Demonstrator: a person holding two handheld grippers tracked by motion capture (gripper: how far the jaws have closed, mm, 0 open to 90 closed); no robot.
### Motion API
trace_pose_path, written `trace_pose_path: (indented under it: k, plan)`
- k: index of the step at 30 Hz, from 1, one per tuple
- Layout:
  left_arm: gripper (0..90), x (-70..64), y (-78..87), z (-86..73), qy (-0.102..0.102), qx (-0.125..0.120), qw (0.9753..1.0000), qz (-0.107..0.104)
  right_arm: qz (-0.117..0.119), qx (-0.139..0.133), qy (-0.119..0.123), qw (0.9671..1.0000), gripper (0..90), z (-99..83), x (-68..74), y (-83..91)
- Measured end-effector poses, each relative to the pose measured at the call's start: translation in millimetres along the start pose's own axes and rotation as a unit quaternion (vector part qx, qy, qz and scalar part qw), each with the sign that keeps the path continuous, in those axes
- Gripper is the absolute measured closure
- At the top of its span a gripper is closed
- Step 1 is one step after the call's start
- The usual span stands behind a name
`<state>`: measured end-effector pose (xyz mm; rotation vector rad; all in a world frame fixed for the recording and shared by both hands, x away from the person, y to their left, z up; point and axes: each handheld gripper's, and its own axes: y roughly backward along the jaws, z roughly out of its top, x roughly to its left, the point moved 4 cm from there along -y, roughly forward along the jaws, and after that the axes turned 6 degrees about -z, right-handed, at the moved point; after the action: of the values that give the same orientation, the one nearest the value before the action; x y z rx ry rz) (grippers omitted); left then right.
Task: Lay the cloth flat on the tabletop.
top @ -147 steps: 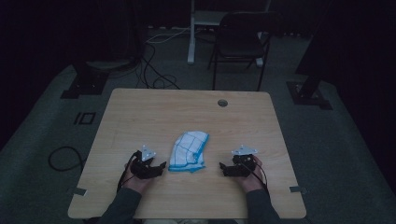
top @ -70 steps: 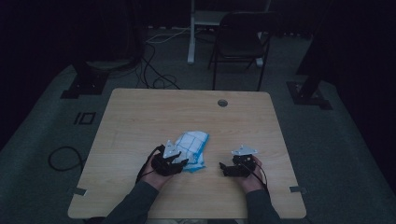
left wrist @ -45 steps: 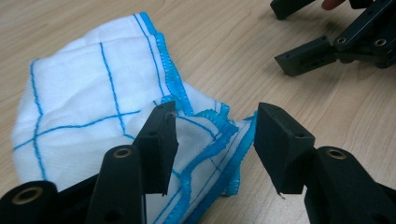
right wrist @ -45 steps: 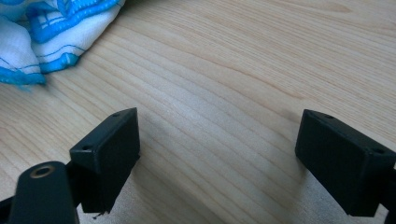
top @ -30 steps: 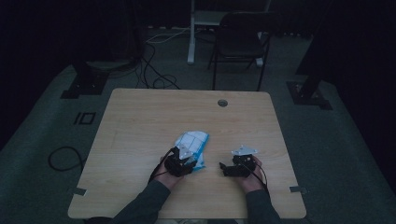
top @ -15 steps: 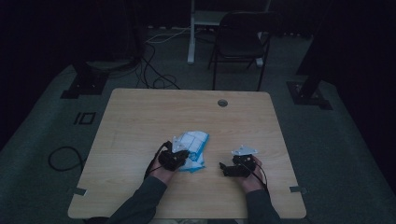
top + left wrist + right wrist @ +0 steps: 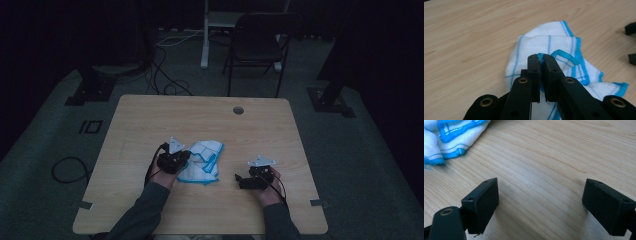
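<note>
Around the wooden table (image 7: 150, 115) the room is dim: a dark folding chair (image 7: 257, 45) stands beyond the far edge, cables (image 7: 165, 75) run loose over the grey floor, and a round cable hole (image 7: 238, 110) sits near the table's far side. Nothing lies between the 2 tools except bare wood and part of the cloth.

The white cloth with blue stripes and blue hem (image 7: 202, 162) lies crumpled near the middle of the table, toward the person's side. The left gripper (image 7: 182, 159) sits at the cloth's left edge, held by the left hand (image 7: 162, 175). The right gripper (image 7: 239, 181) rests on the table well apart from the cloth, in the right hand (image 7: 267, 187).

From above, the jaws are too small and dark to judge. The left gripper view settles it: the left gripper (image 7: 540, 58) has its jaws pressed together on a raised fold of the cloth (image 7: 554, 43), pinching the blue hem at the tips. The right gripper view shows the right gripper (image 7: 540, 195) spread wide over bare wood grain, with just a corner of the cloth (image 7: 451, 135) at upper left, clear of both jaws.
</note>
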<state>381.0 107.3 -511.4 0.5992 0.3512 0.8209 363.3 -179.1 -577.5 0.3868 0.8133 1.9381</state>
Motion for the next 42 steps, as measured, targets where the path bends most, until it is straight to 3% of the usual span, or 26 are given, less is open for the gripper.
trace_pose_path:
  k: [14, 24, 36, 40, 42]
  plan:
    - [85.4, 50.2, 15.3, -8.0, 0.043, -0.006, 0.9977, 0.052, -0.001, 0.0, -0.002, 1.0, 14.3, -0.1, 0.7, 0.2]
    - [85.3, 84.1, 15.3, -23.7, 0.079, 0.009, 0.9936, 0.08, -0.002, -0.001, -0.002, 1.0, 14.3, -0.1, 0.7, 0.3]
    - [85.1, 122.8, 11.0, -37.1, 0.101, 0.043, 0.9874, 0.114, -0.002, -0.001, -0.002, 1.0, 14.4, 0.0, 0.7, 0.3]
    - [83.6, 130.3, 7.6, -39.3, 0.106, 0.051, 0.9854, 0.123, -0.002, -0.001, -0.002, 1.0, 14.4, 0.0, 0.8, 0.2]
    - [78.8, 130.3, 8.2, -38.7, 0.109, 0.046, 0.9852, 0.124, -0.002, -0.001, -0.002, 1.0, 14.4, 0.0, 0.8, 0.3]
